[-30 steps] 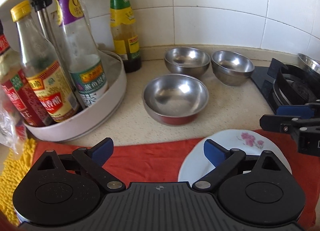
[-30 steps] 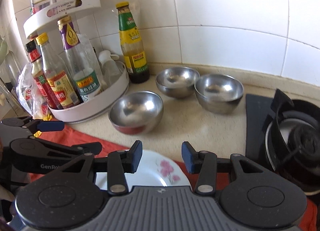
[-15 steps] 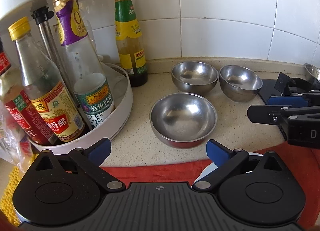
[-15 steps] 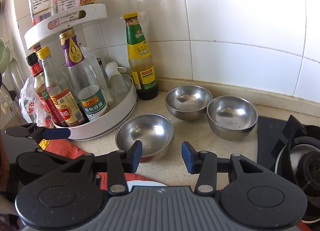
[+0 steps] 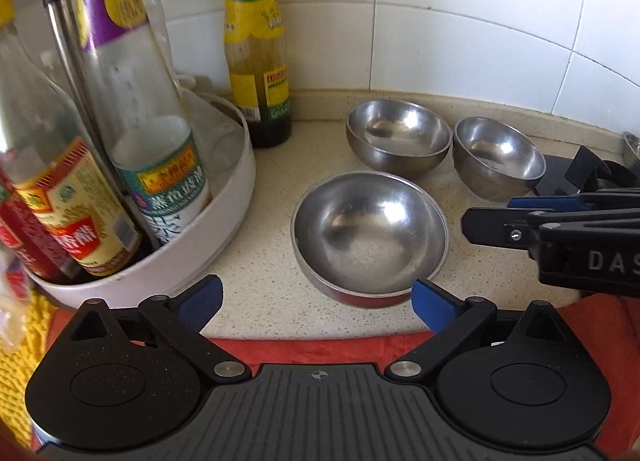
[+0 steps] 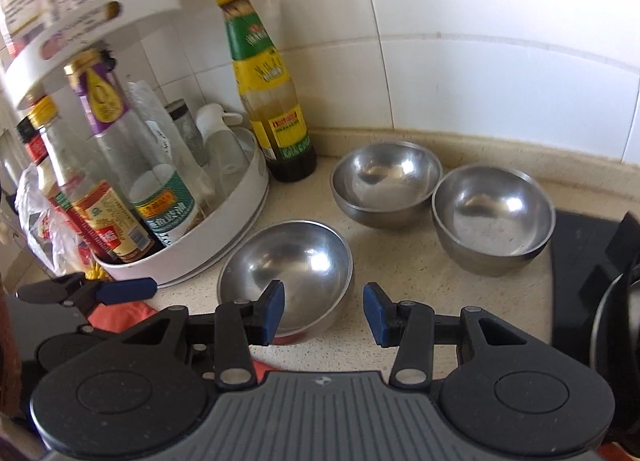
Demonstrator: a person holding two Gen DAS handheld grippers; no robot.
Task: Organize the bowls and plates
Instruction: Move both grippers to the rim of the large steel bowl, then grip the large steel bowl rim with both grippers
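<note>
Three steel bowls stand on the speckled counter. The nearest, red-bottomed bowl sits just ahead of both grippers. Two plain steel bowls stand behind it by the wall, one in the middle and one to the right. My left gripper is open and empty, its right fingertip beside the near bowl's front rim. My right gripper is open and empty, its left fingertip in front of the same bowl. It also shows at the right of the left wrist view.
A white rotating rack full of sauce bottles stands at the left. A green-labelled sauce bottle stands by the wall. A black stove lies at the right. A red cloth covers the counter's front.
Both grippers have moved forward towards the bowls. The flowered white plate on the red cloth has dropped out of view beneath them. Both grippers stay open.
</note>
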